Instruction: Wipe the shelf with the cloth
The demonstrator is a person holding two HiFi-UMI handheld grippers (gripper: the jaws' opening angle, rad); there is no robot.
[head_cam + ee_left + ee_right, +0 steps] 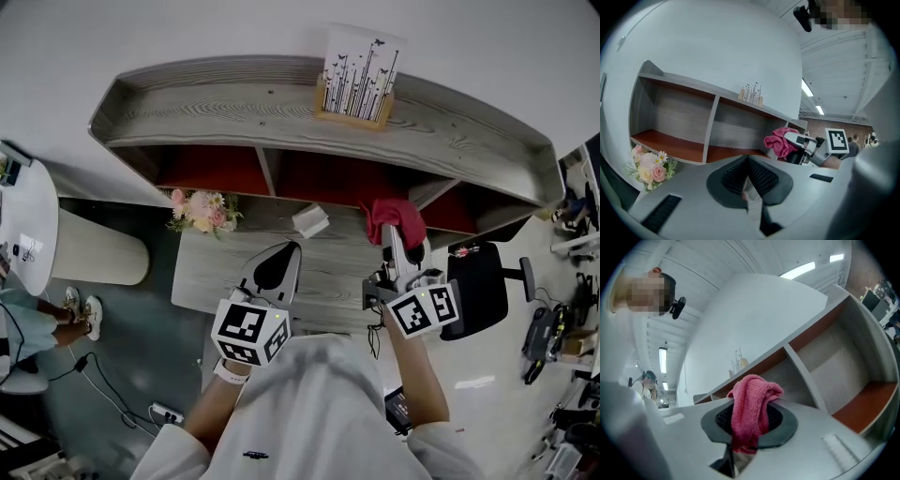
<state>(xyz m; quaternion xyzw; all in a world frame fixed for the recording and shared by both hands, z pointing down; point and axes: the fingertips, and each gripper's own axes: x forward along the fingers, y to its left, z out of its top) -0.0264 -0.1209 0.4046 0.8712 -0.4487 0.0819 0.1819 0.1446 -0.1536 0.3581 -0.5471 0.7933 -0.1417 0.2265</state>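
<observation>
Currently the right gripper [394, 246] is clamping the pink cloth [395, 217] by the shelf [234, 103]. The left gripper [278, 269] is hovering closed, empty.

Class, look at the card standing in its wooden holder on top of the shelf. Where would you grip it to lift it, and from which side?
Grip the wooden holder, not the card: the card stands upright in it and would probably slide out. Approach from an open end with the empty left gripper, closing on its front and back faces, the narrow span.
</observation>
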